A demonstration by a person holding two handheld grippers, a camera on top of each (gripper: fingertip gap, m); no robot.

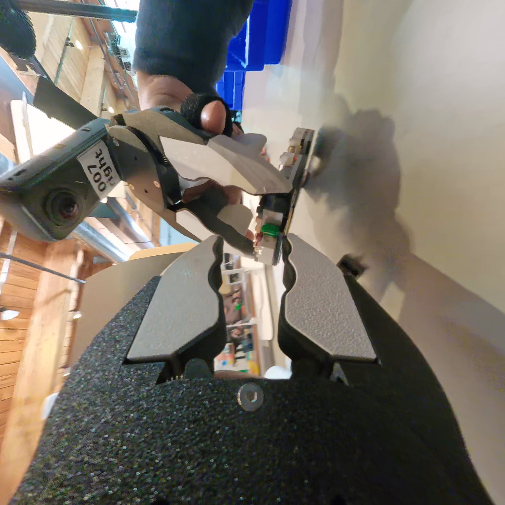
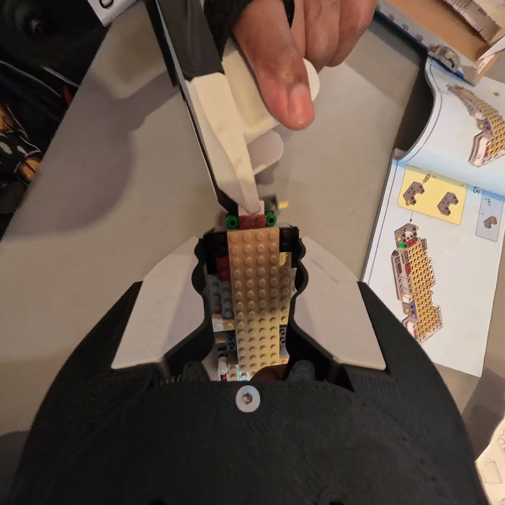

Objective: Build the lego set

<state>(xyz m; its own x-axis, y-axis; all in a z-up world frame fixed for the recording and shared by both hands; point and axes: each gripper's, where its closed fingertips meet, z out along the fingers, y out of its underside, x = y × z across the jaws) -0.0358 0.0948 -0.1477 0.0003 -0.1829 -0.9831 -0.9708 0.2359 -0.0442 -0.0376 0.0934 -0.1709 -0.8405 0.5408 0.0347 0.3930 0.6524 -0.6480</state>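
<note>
Centrally, my right claw (image 2: 250, 257) clamped the brick model (image 2: 254, 289) by its long edges above the table (image 2: 109, 191); my left claw (image 1: 252, 246), parted, touched its end. Stiff, light, likely snap-apart.

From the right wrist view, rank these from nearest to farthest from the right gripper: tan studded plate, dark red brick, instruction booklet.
1. Tan studded plate: between the right gripper's fingers.
2. Dark red brick: just beyond the fingertips.
3. Instruction booklet: far right on the table.
</note>
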